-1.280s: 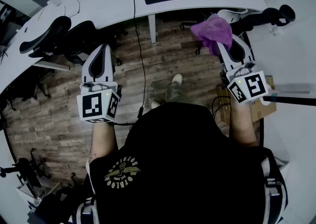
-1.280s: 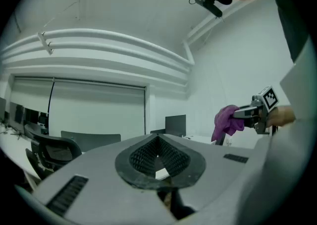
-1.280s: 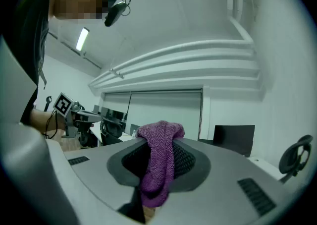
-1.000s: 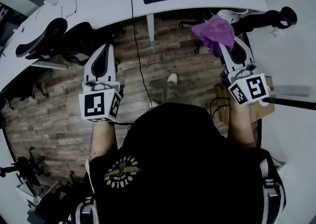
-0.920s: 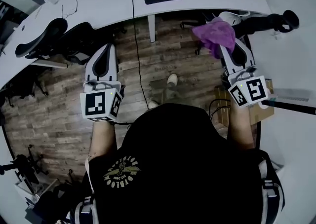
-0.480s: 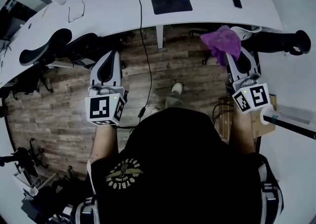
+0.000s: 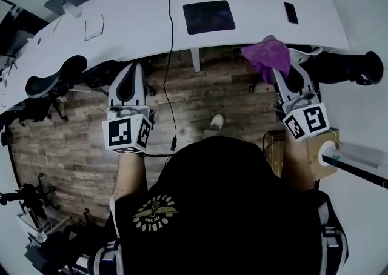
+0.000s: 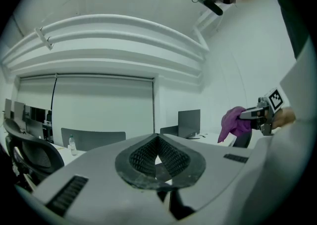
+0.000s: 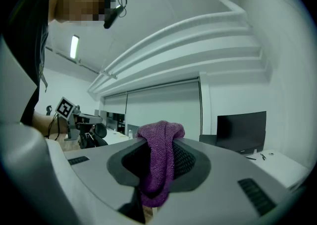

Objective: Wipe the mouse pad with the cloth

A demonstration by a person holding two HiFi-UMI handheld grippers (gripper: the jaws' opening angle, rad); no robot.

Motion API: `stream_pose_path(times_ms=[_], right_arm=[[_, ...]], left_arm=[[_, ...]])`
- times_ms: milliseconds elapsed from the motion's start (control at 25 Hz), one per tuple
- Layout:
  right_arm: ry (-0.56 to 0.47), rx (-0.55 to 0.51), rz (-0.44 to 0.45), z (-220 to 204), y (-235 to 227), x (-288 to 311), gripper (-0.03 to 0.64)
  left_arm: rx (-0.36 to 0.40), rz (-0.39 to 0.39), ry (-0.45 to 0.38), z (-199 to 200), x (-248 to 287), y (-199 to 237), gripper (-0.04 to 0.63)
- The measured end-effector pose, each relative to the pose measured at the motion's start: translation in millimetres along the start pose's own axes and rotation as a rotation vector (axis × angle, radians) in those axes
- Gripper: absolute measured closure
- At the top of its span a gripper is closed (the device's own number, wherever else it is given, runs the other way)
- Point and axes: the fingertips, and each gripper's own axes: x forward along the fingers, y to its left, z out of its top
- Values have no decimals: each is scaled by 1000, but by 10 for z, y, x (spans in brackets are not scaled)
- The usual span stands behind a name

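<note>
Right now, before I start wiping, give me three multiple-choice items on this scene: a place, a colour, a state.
1. Where is the dark rectangular mouse pad?
A. on the wooden floor
B. on the white curved desk
C. on a black chair
2. What colour is the knitted cloth?
A. yellow
B. white
C. purple
3. How is the left tool?
A. shut, empty
B. shut on the cloth
C. wide open
1 B, it lies flat on the desktop; 2 C, purple in every view; 3 A, its jaws meet on nothing; the right tool clamps the cloth.
</note>
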Motion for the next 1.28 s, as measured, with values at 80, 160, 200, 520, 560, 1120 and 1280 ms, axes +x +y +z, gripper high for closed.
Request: stream_pose_path(times_ms=[80, 160, 200, 520, 560, 1120, 1280], right_arm=[[-4, 1, 5, 27, -104, 39, 531], [-10, 5, 9, 43, -215, 73, 531], [-13, 7, 13, 48, -271, 93, 531], [-16, 11, 81, 15, -638, 247, 532], [-17, 6, 91, 20, -682, 268, 531], [-30, 49, 134, -105, -801, 325, 531], [-30, 62, 99, -184, -844, 286, 531]], left_arm=[[-3, 9, -4, 40, 87, -17, 594], [2, 13, -3, 68, 169, -61, 594], [7, 15, -5, 88, 214, -85, 594], [15, 68, -62, 328, 496, -243, 592], [14, 74, -72, 357, 515, -268, 594], [43, 121, -30, 319, 387, -385, 594], [55, 85, -9, 228, 471, -438, 594]])
